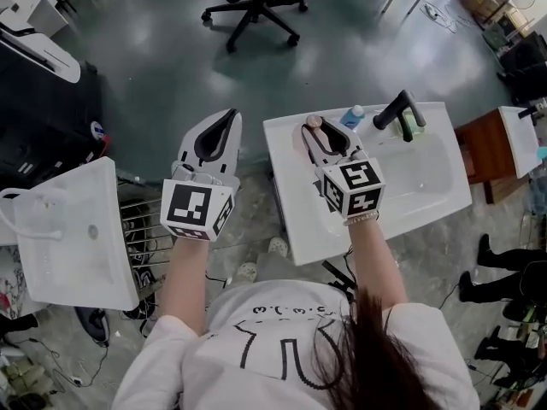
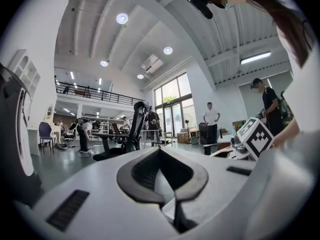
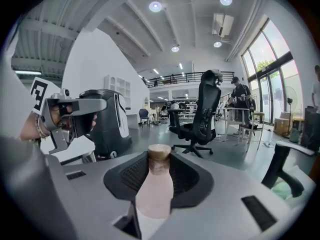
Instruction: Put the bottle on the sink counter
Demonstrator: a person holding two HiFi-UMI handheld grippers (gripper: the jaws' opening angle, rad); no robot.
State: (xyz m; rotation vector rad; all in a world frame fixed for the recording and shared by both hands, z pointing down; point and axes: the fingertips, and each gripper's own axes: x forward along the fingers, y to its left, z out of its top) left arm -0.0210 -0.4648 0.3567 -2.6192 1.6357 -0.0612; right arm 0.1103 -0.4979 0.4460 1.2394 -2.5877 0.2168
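Note:
My right gripper (image 1: 319, 129) is shut on a pale pink bottle (image 3: 156, 189) with a tan cap (image 1: 314, 121). The bottle stands upright between the jaws and hangs over the back left part of the white sink counter (image 1: 299, 203). In the right gripper view its cap (image 3: 159, 152) rises just above the jaw tips (image 3: 160, 159). My left gripper (image 1: 231, 116) hovers over the floor left of the counter. Its jaws are shut with nothing between them (image 2: 161, 153). The right gripper's marker cube (image 2: 255, 136) shows at the right of the left gripper view.
A black faucet (image 1: 398, 109), a blue-capped bottle (image 1: 352, 115) and a green item (image 1: 408, 127) stand at the counter's back edge beside the basin (image 1: 419, 173). A second white sink (image 1: 77, 229) lies at left. An office chair (image 1: 256, 7) stands beyond, a wooden cabinet (image 1: 481, 154) at right.

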